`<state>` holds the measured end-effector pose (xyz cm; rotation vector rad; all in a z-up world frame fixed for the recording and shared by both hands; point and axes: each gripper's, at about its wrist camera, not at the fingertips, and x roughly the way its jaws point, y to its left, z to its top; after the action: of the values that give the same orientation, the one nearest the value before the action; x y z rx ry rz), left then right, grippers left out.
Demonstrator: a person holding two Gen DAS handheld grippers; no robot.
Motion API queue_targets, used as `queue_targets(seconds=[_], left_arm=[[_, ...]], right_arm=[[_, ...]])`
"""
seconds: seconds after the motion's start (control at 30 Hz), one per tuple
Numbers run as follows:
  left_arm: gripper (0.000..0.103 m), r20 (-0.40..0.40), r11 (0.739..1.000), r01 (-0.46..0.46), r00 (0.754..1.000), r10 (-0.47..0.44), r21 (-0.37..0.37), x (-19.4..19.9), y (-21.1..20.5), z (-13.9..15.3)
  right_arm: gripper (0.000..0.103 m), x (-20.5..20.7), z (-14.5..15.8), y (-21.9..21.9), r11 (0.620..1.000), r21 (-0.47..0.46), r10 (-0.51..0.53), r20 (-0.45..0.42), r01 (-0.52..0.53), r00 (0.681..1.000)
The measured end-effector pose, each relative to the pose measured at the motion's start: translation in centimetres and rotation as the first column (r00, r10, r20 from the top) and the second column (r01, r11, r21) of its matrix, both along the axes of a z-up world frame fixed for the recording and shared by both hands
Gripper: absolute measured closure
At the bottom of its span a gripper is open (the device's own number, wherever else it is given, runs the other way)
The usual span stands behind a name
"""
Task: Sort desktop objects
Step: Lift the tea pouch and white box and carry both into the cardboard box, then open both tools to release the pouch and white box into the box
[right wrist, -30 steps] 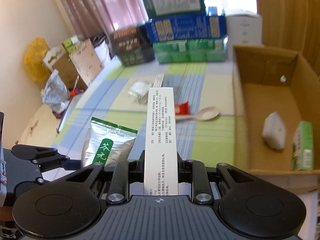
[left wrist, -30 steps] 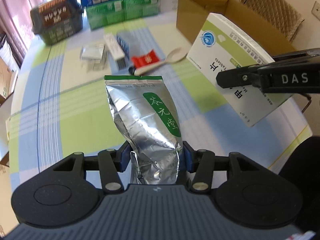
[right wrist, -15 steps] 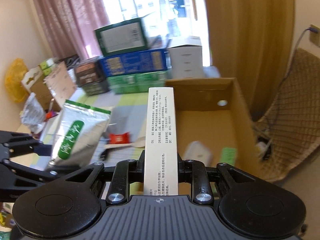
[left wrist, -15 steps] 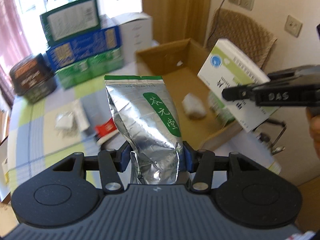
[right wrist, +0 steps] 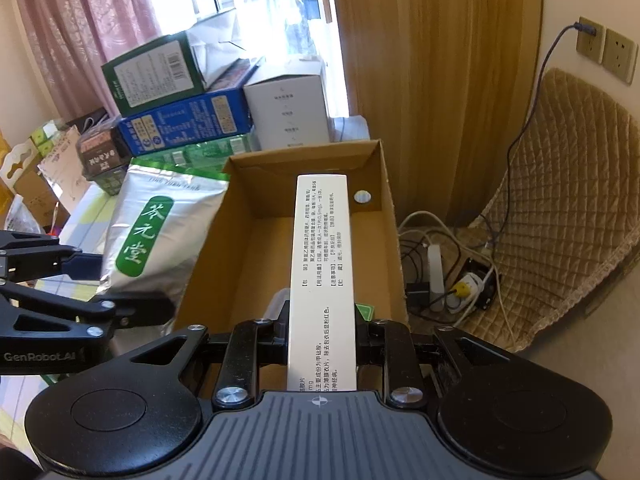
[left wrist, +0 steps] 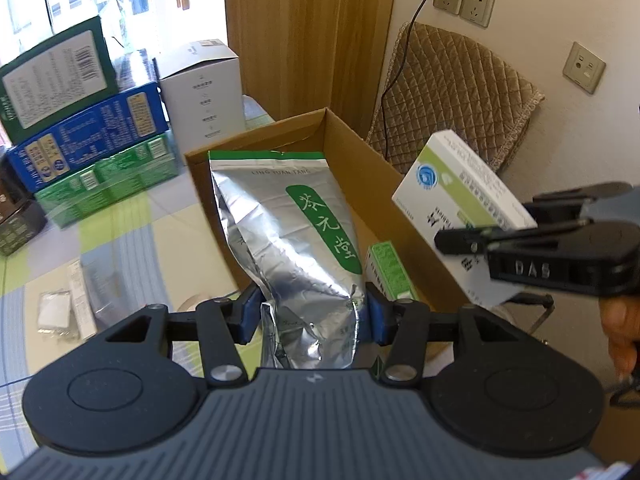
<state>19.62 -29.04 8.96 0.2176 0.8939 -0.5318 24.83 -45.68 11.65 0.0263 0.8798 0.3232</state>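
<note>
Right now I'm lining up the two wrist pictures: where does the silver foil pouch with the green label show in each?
Left wrist view: the silver foil pouch stands centre frame, clamped in the left tongs.
Right wrist view: the pouch is at left, tilted, beside the box.
Shared landmark: the open brown cardboard box.
</note>
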Motion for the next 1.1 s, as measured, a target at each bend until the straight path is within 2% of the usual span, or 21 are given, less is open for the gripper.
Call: queue_targets(seconds=[0.5,0.83,1.1], left_arm=[[0.055,-0.031,0.999,-0.043,0.999,0.043,-0.011,3.3,-1.4,-3.3],[0.056,-0.004,0.999,-0.04,0.999,0.04,0.001,2.9,-0.7,-3.2],[0.056,-0.011,0.999,-0.042,0.999,0.042,0.009,2.3,0.4,-3.4]], right_arm=[[0.082,3.2,-2.7,0.4,1.0,-0.014,-0.005,-0.038,0.005,0.999],[0.081,3.3,-3.5,0.6,1.0,-0.019,-0.001,-0.056,0.0,0.998],[0.081,3.5,-3.5,1.4,1.0,0.008,0.003,-0.072,-0.003,0.997]])
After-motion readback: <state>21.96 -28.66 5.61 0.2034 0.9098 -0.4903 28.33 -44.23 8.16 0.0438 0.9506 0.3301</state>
